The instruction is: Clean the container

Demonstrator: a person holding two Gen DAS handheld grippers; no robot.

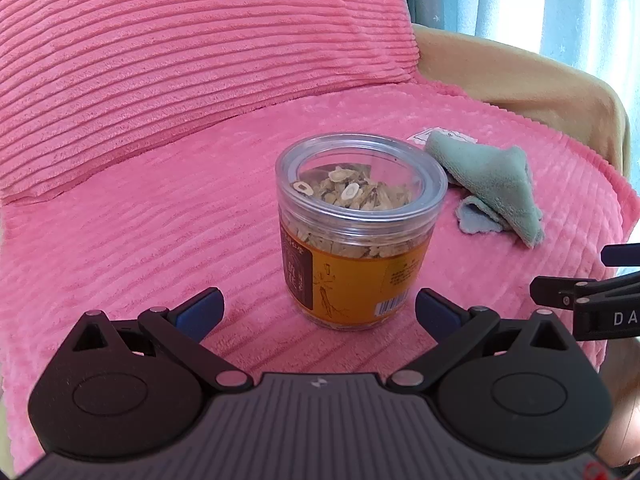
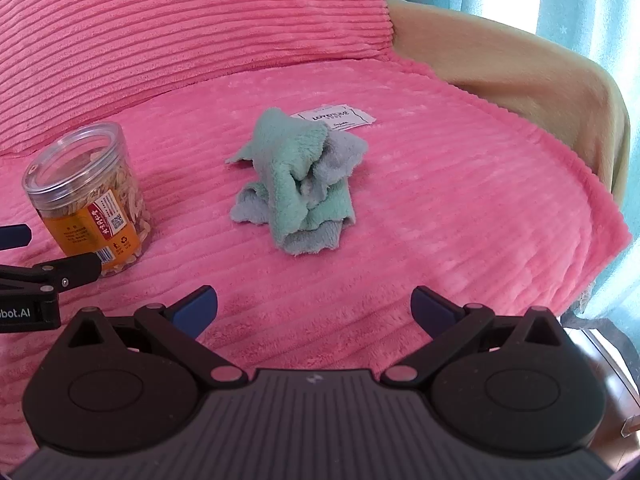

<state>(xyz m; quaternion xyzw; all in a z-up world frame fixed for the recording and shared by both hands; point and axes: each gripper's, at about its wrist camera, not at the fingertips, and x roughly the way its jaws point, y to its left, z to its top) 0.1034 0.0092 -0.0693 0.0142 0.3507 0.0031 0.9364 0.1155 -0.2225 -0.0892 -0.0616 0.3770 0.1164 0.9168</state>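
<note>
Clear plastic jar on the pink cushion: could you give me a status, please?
Left gripper and right gripper open, empty. Clear plastic jar upright, untouched. Crumpled green-grey cloth beside it; nothing blocking.

Jar [image 1: 356,232] label print too small to read; cloth [image 2: 298,184] covers white tag's [image 2: 340,117] left corner.

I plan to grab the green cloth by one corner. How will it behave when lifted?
The cloth lies crumpled in soft folds, so it will probably droop and unfold. It looks fluffy, so likely light and easy to pinch. It lies apart from the jar, so lifting shouldn't disturb that.
</note>
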